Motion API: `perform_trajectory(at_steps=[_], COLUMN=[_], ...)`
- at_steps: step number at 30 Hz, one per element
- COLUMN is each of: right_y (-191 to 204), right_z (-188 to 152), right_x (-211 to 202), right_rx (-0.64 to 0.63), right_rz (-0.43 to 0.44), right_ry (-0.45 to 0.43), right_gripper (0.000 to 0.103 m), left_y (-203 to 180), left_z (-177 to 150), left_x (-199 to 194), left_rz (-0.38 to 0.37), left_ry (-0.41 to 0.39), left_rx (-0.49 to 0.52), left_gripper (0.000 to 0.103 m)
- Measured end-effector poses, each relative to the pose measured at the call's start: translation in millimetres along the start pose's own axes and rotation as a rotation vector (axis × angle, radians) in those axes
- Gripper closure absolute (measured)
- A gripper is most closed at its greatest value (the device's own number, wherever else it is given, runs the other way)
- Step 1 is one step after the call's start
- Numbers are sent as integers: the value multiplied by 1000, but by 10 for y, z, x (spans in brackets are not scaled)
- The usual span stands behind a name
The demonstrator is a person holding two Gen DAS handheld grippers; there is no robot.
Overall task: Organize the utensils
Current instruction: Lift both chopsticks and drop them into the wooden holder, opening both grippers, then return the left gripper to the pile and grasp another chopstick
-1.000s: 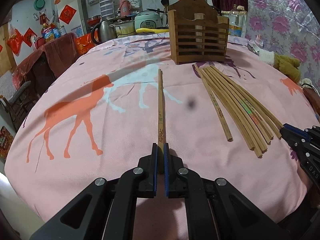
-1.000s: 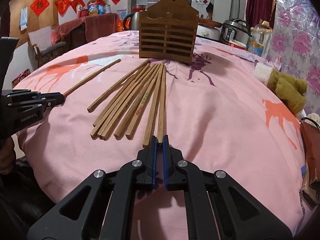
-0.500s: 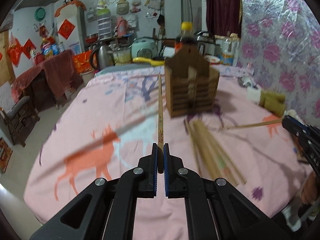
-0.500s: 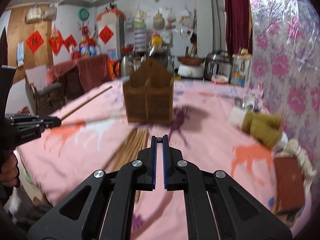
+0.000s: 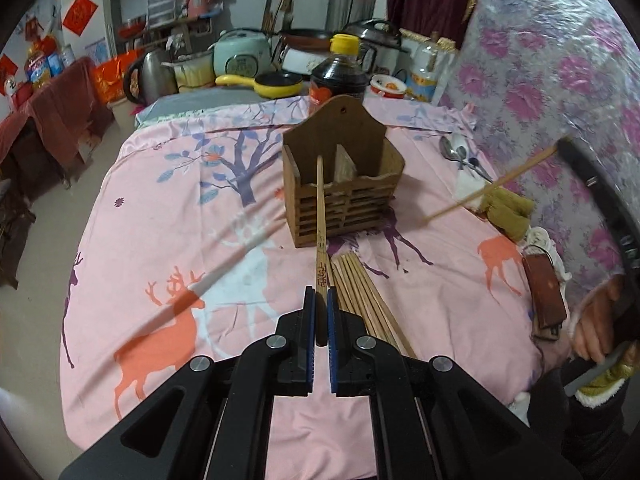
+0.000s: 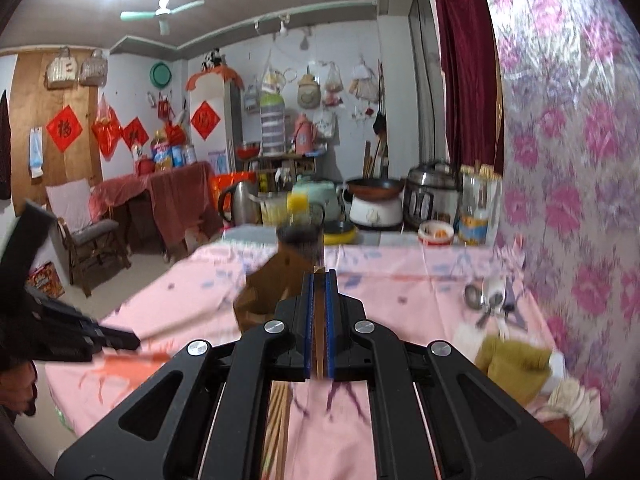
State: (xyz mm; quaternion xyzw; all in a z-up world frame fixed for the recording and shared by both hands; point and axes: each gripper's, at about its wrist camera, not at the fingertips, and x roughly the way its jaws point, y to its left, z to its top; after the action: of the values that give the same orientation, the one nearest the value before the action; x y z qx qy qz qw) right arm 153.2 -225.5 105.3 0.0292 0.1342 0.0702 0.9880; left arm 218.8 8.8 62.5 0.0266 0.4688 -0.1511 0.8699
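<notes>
My left gripper (image 5: 320, 292) is shut on one wooden chopstick (image 5: 319, 216), which runs forward from the jaws with its far tip over the left compartment of the wooden utensil holder (image 5: 352, 196). Several loose chopsticks (image 5: 362, 296) lie on the pink cloth just in front of the holder. My right gripper (image 6: 319, 276) is shut on another chopstick (image 6: 319, 332), seen nearly end-on between the pads. In the left wrist view that right gripper (image 5: 562, 147) hangs in the air at the right, and its chopstick (image 5: 492, 186) slants down toward the holder. The holder (image 6: 272, 284) is blurred in the right wrist view.
A dark sauce bottle (image 5: 340, 76) and a yellow pan (image 5: 276, 82) stand behind the holder. Spoons (image 5: 456, 152), a plush toy (image 5: 508, 208) and a brown case (image 5: 544, 292) lie along the table's right side. The pink deer-print cloth (image 5: 160, 208) covers the table.
Both grippers have risen off the table, each carrying a chopstick. The left one now looks down on the holder from above; the right one has tilted up toward the room.
</notes>
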Motion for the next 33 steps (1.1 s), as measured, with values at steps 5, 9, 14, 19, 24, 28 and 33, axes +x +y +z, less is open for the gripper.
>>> perform_trajectory(at_steps=[5,9,14,19,24,28,33], right_y=[149,282,346,186,-35,-137,-212], right_z=[403,477,217,-52,-107,-251,-741], right_x=[230,572,1079,1249,945,567,203], right_rx=[-21,-48,-61,-33,55,116,178], right_rz=[-13,-35,-44,-57,-55,-72,-112], right_ry=[-64,-61,44,130,91,40,28], right_gripper=[97,97,97,92,75,42,13], left_y=[96,143,121,174,273,333,313], left_z=[372,643,846,785,606,344,-258], left_x=[161,296,461,313,29,-104,33], left_rz=[5,6,5,-26,-4,24,86], left_ry=[41,30,-8,-100,-196,-251,-256], left_rx=[-35,-60,-62,-78,-89,-116,-136], left_gripper=[97,97,97,37,35,27,23])
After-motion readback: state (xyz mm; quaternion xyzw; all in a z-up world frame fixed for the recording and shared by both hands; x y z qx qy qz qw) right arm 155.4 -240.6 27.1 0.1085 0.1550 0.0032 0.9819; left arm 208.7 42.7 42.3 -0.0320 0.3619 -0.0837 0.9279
